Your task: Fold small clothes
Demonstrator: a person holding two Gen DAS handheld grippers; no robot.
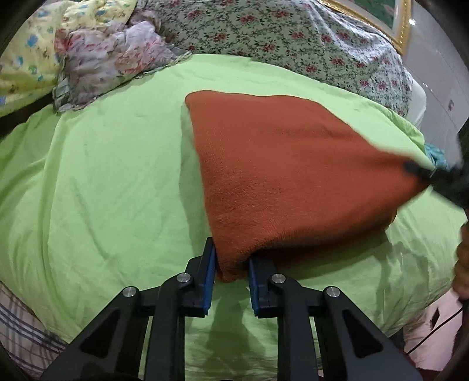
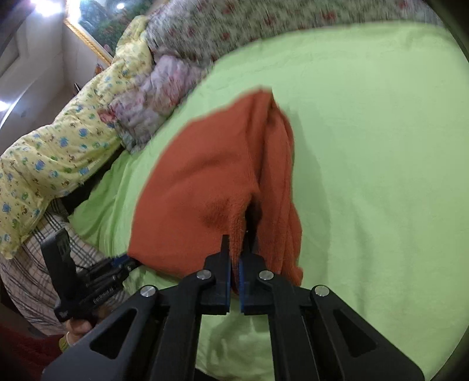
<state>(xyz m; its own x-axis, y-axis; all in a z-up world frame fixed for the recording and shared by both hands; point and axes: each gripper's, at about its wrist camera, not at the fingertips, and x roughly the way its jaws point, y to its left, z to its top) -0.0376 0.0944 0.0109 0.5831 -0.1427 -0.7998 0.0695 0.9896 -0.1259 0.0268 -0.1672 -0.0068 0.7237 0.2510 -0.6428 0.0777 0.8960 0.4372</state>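
Note:
A rust-orange cloth (image 1: 281, 164) lies partly lifted over the light green bed sheet (image 1: 111, 175). My left gripper (image 1: 231, 258) is shut on the cloth's near corner, with the fabric bunched between its blue pads. My right gripper (image 2: 239, 249) is shut on another corner of the orange cloth (image 2: 205, 181), which folds and drapes around its fingers. In the left wrist view the right gripper (image 1: 419, 171) shows blurred at the right edge, pinching the cloth's far right corner. In the right wrist view the left gripper (image 2: 117, 263) shows at the lower left, on the cloth's edge.
A floral quilt (image 1: 293, 38) and a yellow patterned blanket (image 1: 32, 49) are heaped along the far side of the bed, with a crumpled pastel cloth (image 1: 117, 61) beside them. A plaid fabric (image 2: 35, 263) hangs at the near bed edge. A gold picture frame (image 1: 401, 26) hangs behind.

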